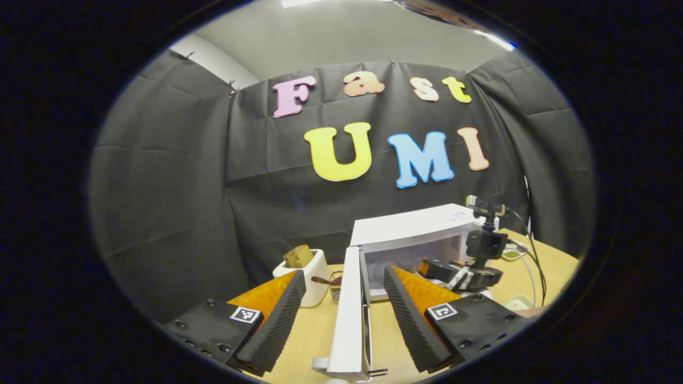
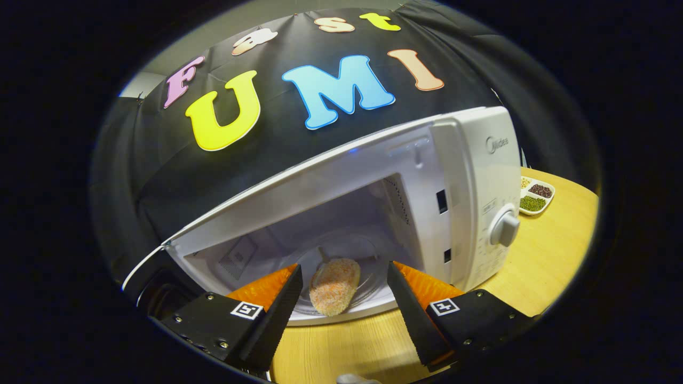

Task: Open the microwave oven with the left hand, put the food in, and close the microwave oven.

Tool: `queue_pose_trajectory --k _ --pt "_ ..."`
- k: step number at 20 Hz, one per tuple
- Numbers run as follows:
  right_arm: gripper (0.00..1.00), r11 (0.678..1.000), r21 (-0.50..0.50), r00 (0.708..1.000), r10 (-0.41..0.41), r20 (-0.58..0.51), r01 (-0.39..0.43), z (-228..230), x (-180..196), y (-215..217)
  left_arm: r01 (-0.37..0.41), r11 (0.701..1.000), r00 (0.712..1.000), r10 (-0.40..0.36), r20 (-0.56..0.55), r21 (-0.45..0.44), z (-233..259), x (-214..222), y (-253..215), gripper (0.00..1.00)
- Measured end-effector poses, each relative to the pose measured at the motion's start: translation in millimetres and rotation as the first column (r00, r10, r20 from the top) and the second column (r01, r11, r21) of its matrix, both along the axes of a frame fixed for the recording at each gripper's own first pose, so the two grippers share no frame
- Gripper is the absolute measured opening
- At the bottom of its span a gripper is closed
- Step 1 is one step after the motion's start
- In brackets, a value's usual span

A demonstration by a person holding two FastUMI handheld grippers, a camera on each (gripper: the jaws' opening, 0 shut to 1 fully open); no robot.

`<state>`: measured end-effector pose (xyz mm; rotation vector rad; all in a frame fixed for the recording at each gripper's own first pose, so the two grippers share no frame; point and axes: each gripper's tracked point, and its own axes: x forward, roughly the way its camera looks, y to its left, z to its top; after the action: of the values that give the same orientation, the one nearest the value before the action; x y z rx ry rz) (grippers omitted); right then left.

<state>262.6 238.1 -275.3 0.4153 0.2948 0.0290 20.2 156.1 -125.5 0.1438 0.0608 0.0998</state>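
In the right gripper view, the microwave oven [image 2: 427,202] was seen open, and the food [image 2: 334,286], a crumbed piece on a stick, was seen lying on the glass plate [image 2: 368,277] inside, low in the middle of the frame. The right tool [image 2: 344,298] was held just in front of the opening with its fingers apart and nothing between them. In the left gripper view, the door [image 1: 349,314] was seen edge-on, low in the middle, and the left tool [image 1: 341,312] was spread wide around it, with gaps seen on both sides, so the door was not pinched. The closing step seemed to be left. The door could be swung into the right tool if that tool was not pulled back first. The door could also be left ajar if it was pushed too softly. At the left of that view, a white toaster [image 1: 308,274] with bread [image 1: 298,256] in it was seen on the desk [image 1: 315,330]. At the right edge of the right gripper view, a small dish [image 2: 536,196] with beans and grains in its parts was seen.
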Motion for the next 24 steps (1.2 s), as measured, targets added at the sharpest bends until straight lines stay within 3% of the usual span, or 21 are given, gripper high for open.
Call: queue_pose_trajectory --k 1,6,8,9,10,12,15,19,21,24 --pt "0.97 1.000 -0.015 1.000 0.014 0.001 -0.014 8.0 -13.6 -7.7 -0.003 1.000 1.000 0.003 0.004 0.012 1.6 -1.6 1.6 0.95" --pt "0.98 0.985 -0.133 0.993 0.115 0.012 -0.112 42.8 -95.2 -59.2 0.004 1.000 1.000 -0.003 -0.011 0.012 0.8 -12.1 6.0 1.00" --pt "0.97 0.971 -0.205 0.991 0.128 0.025 -0.121 55.5 -124.2 -88.6 -0.010 0.999 1.000 0.009 0.017 0.042 6.2 -17.4 15.4 0.95" --pt "0.97 0.961 -0.245 0.990 0.140 0.031 -0.128 61.4 -137.3 -100.7 -0.018 0.999 0.999 0.016 0.034 0.048 7.3 -19.8 20.1 1.00" --pt "0.97 0.950 -0.284 0.988 0.147 0.041 -0.130 67.5 -147.3 -111.4 -0.027 0.999 0.999 0.026 0.035 0.045 2.5 -22.1 26.2 0.95" --pt "0.97 0.937 -0.325 0.989 0.143 0.024 -0.128 74.3 -164.9 -135.4 -0.059 0.997 0.998 0.059 0.015 0.050 -11.9 -24.5 42.3 1.00" --pt "0.97 0.937 -0.329 0.991 0.131 0.015 -0.119 94.0 -182.6 -157.7 -0.151 0.986 0.988 0.152 0.001 0.076 -29.2 -30.8 82.2 0.99" --pt "0.97 0.899 -0.418 0.988 0.151 0.008 -0.134 111.8 -198.5 -177.7 -0.240 0.971 0.970 0.240 -0.036 0.006 -67.8 -41.8 122.5 1.00" --pt "0.98 0.903 -0.405 0.988 0.156 -0.003 -0.144 116.2 -205.5 -178.5 -0.271 0.963 0.962 0.270 -0.038 -0.014 -80.7 -42.9 136.4 0.94" --pt "0.99 0.901 -0.400 0.985 0.172 -0.029 -0.169 115.6 -210.1 -174.3 -0.286 0.958 0.956 0.284 -0.070 -0.029 -99.5 -52.6 145.8 1.00"
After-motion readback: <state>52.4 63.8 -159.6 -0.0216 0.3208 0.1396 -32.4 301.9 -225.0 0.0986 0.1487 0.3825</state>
